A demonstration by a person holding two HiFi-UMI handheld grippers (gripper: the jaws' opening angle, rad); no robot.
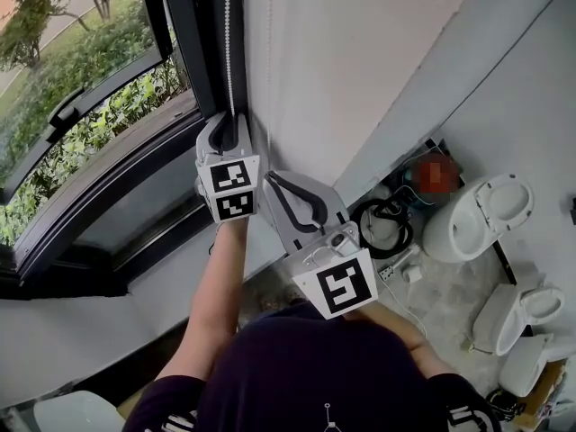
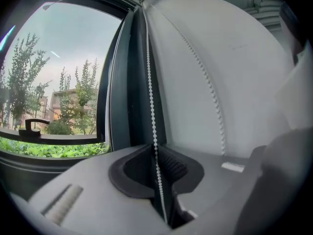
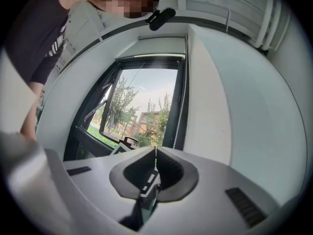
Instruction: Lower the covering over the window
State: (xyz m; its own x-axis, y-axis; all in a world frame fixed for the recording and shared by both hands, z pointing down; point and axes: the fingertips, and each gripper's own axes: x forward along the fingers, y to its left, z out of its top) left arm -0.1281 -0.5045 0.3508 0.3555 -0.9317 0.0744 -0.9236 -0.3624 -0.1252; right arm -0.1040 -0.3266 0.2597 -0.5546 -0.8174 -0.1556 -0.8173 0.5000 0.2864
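A white bead chain hangs along the dark window frame beside the white wall. My left gripper points at the frame, and in the left gripper view the chain runs down through its nearly shut jaws, pinched between the pads. A second strand hangs to the right against the wall. My right gripper sits just below and right of the left one, shut, with nothing clearly between its jaws. The rolled-up blind stays at the top of the window.
The window looks out on green bushes. On the floor to the right stand white toilets, a coil of black cable and small loose parts. The white wall is close on the right.
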